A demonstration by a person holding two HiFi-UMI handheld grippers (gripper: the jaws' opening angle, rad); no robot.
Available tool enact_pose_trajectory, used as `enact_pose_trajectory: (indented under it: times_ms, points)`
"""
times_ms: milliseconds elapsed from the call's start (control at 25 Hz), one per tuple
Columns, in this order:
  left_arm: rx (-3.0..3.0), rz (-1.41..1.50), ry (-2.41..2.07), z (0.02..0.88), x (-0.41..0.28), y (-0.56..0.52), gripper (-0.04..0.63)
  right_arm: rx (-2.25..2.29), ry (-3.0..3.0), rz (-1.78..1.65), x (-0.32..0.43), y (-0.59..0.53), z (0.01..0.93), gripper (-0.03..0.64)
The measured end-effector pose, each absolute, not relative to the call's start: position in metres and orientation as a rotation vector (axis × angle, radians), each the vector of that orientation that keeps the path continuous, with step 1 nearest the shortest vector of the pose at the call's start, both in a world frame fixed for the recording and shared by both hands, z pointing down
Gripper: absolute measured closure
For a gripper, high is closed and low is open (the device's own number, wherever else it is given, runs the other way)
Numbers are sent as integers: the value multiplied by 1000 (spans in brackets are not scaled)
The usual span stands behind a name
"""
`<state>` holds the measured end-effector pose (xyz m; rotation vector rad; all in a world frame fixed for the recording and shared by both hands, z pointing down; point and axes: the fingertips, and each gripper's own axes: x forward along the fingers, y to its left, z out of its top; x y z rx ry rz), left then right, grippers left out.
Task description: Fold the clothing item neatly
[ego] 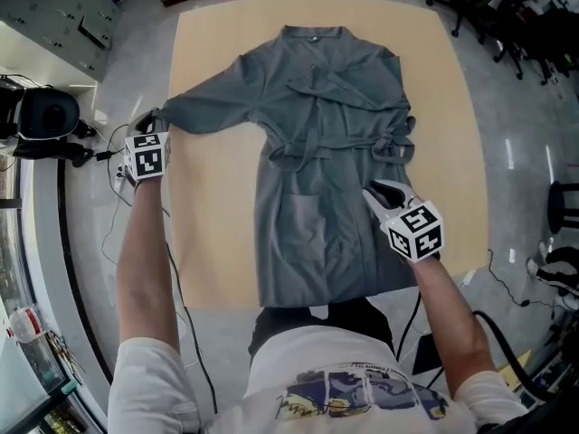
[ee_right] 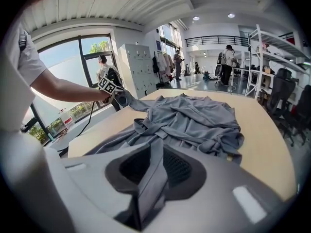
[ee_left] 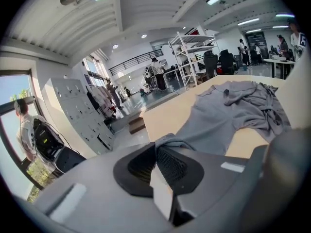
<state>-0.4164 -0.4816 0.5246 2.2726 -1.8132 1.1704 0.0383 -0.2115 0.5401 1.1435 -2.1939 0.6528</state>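
Tabletop (ego: 208, 52) in pale tan fills the middle of the head view, with grey floor (ego: 145, 61) around it. A grey robe (ego: 317, 152) lies spread on it, collar at the far edge and hem toward the person. One sleeve (ego: 208, 107) stretches out to the table's left edge. A belt (ego: 389, 143) of the same cloth crosses the waist and is knotted at the right side.

The left gripper (ego: 147, 120) hangs at the table's left edge. Its jaws are pressed together on the sleeve's cuff (ee_left: 167, 141), which bunches out just beyond the pads in the left gripper view. The right gripper (ego: 380, 193) sits over the robe's right side, below the knot, and is clamped on a fold of the robe's cloth (ee_right: 150, 178) that runs down between its pads.

Each gripper carries a marker cube (ego: 147, 155) with black-and-white square patterns and no letters. The person's white T-shirt (ego: 271, 369) bears a coloured print (ego: 362, 391) whose lettering is too small to read. No brand or tag shows on the robe.
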Motion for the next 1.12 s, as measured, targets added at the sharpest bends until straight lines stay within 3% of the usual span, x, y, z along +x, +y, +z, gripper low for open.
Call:
enact_pose_trajectory:
  times_ms: [400, 1120]
  points:
    - [2406, 1156, -1821, 479, -320, -503, 581, 1152, -2212, 701, 80, -208, 539, 545]
    - [2779, 1031, -1539, 451, -43, -514, 581, 1228, -2194, 803, 183, -198, 552, 545]
